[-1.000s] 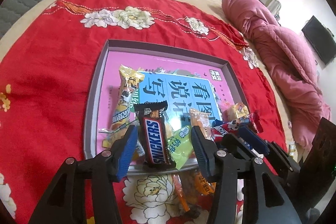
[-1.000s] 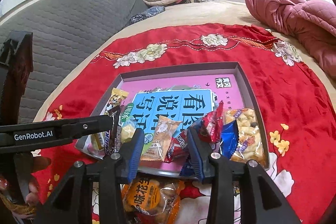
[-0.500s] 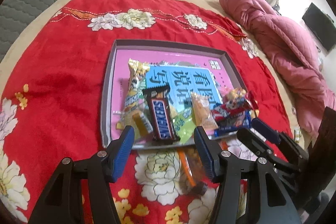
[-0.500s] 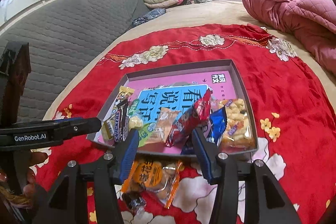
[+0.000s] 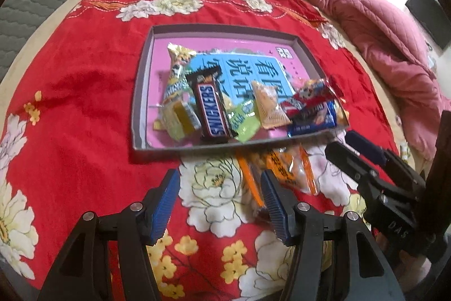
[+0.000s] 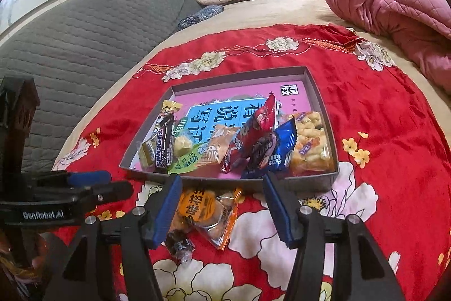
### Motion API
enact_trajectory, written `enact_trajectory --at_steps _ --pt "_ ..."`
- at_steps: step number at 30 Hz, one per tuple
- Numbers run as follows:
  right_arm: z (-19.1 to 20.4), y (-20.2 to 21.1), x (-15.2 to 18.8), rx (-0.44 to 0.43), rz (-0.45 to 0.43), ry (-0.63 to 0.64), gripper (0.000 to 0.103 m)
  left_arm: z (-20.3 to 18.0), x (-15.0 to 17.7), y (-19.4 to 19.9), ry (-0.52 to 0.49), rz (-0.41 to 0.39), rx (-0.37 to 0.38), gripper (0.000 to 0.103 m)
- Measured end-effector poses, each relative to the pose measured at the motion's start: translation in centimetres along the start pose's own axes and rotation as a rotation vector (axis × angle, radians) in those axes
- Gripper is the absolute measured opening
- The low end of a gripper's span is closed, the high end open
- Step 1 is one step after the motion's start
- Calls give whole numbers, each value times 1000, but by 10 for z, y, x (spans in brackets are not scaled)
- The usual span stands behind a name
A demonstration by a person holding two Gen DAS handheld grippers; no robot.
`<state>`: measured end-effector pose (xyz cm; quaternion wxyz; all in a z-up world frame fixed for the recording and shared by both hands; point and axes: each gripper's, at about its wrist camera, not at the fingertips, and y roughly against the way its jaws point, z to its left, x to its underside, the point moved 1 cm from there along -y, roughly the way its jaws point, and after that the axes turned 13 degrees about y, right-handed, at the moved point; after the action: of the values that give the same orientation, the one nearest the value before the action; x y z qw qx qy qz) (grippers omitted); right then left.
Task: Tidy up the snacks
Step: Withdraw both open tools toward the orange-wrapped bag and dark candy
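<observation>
My left gripper (image 5: 220,202) hangs over the red floral cloth (image 5: 79,92), jaws apart w/ nothing between them. My right gripper (image 6: 221,206) has just been opening; its jaws are apart, no pad contact w/ any item, though the orange snack pack (image 6: 203,212) lies on the cloth below the gap, just outside the tray's near edge. The grey tray (image 6: 242,76) sits mid-cloth. Along the tray's near edge, left to right: a Snickers bar (image 6: 163,144), green pack (image 6: 183,162), tan cracker pack (image 6: 218,144), red pack (image 6: 256,129) tilted up, blue pack (image 6: 282,151), and clear puffed-snack bag (image 6: 310,143) at the near right corner.
</observation>
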<state>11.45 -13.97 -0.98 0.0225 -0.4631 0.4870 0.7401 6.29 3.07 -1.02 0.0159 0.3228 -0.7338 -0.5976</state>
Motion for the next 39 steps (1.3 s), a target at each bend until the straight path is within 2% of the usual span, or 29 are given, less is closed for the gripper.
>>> enact_trajectory --at_steps 8,15,27,39 --pt "-2 4 5 -7 16 -5 61 -2 13 -1 -4 28 11 62" --pt "-3 -1 14 -41 59 -19 64 -2 33 -14 3 109 49 62" --pt "-11 -29 31 -157 167 -100 64 -4 47 -42 32 194 125 62" --pt "-8 -60 27 -251 210 -124 64 -14 48 -59 7 203 146 62"
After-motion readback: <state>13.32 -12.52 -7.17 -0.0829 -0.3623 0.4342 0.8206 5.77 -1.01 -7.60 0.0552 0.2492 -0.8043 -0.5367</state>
